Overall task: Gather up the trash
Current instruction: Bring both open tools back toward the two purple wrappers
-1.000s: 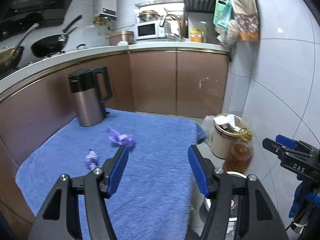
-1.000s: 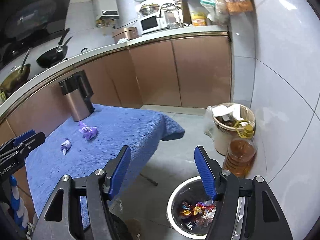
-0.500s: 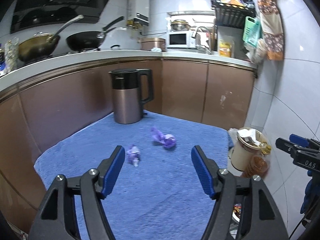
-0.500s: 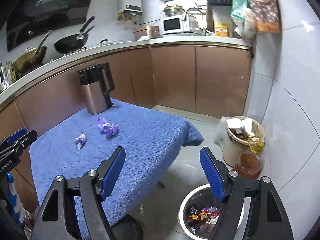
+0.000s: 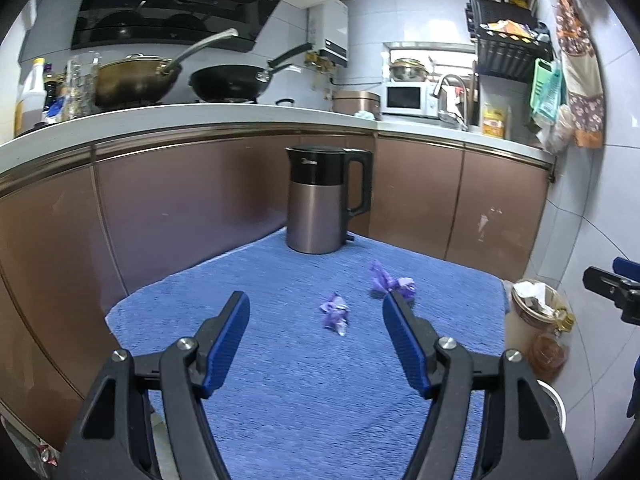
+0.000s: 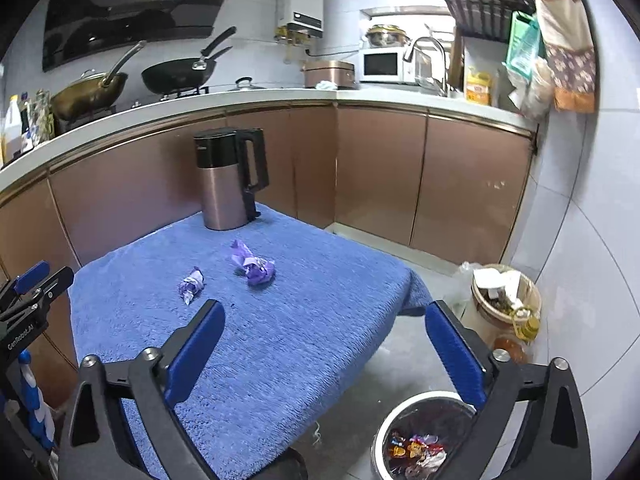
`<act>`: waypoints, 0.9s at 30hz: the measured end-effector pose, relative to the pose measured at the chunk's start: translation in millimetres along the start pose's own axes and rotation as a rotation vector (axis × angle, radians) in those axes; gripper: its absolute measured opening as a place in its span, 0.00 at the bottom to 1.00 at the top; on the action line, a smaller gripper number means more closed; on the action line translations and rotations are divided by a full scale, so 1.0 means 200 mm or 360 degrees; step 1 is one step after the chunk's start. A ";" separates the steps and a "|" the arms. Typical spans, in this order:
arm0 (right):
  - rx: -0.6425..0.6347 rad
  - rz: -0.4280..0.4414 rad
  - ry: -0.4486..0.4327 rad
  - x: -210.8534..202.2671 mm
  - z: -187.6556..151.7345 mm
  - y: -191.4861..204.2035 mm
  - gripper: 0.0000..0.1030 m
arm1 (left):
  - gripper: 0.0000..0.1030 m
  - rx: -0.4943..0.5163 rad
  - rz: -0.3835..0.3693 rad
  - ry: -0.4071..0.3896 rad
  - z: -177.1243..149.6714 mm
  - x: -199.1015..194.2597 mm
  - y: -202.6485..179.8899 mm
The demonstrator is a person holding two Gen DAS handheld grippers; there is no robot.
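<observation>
**Lining up the left gripper with the nearer wrapper**

Lying on the blue towel (image 5: pixel 280 380) are two purple pieces of trash. The small wrapper (image 5: pixel 335 314) is just ahead of the left gripper (image 5: pixel 316 312), a little right of the middle of the gap between the two blue fingers (image 5: pixel 226 338). Its long axis runs roughly near to far, so it seems the fingers can close across its narrow side. The larger wrapper (image 5: pixel 390 282) is farther and more to the right, just behind the right finger tip. The left gripper has its fingers wide apart and holds nothing.

The right gripper (image 6: pixel 324 328) is also spread wide and empty, and both wrappers lie well to its far left, so the left one is nearer. The trash bin (image 6: pixel 416 440) stands on the floor, low at the right, beside the table.
</observation>
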State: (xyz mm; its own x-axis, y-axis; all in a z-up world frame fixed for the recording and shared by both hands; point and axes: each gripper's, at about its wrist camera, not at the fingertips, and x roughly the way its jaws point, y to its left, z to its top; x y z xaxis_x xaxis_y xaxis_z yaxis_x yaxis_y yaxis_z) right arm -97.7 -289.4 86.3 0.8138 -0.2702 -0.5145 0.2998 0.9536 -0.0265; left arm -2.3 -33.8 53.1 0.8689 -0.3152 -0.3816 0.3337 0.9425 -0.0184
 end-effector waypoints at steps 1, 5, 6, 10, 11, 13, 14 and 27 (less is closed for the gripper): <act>-0.0016 0.0000 -0.0008 0.00 0.01 0.02 1.00 | 0.65 -0.0007 0.0011 -0.0003 0.00 0.00 0.02; -0.0046 -0.0001 -0.0014 0.00 0.02 0.06 1.00 | 0.66 -0.0028 0.0041 0.0035 -0.01 0.01 0.07; -0.0049 0.0003 -0.0014 0.01 0.02 0.06 1.00 | 0.67 -0.0038 0.0044 0.0056 -0.02 0.03 0.08; -0.0054 0.0018 -0.0019 0.04 0.02 0.08 1.00 | 0.70 -0.0037 0.0070 0.0092 -0.02 0.07 0.11; -0.0055 0.0020 -0.0022 0.04 0.03 0.08 1.00 | 0.70 -0.0034 0.0075 0.0098 -0.03 0.08 0.11; -0.0054 0.0027 -0.0036 0.05 0.03 0.08 1.00 | 0.70 -0.0033 0.0084 0.0111 -0.03 0.09 0.12; -0.0053 0.0034 -0.0045 0.06 0.04 0.08 1.00 | 0.70 -0.0030 0.0092 0.0119 -0.03 0.10 0.12; -0.0034 0.0160 0.0009 0.33 0.05 0.05 1.00 | 0.71 -0.0011 0.0095 0.0395 -0.09 0.43 0.14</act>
State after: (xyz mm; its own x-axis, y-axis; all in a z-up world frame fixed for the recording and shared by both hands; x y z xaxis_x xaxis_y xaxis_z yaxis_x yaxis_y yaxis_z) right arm -35.7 -299.3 61.0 0.8364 -0.1722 -0.5203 0.2059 0.9785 0.0072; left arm 75.7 -32.1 3.7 0.7701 -0.2230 -0.5976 0.2816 0.9595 0.0049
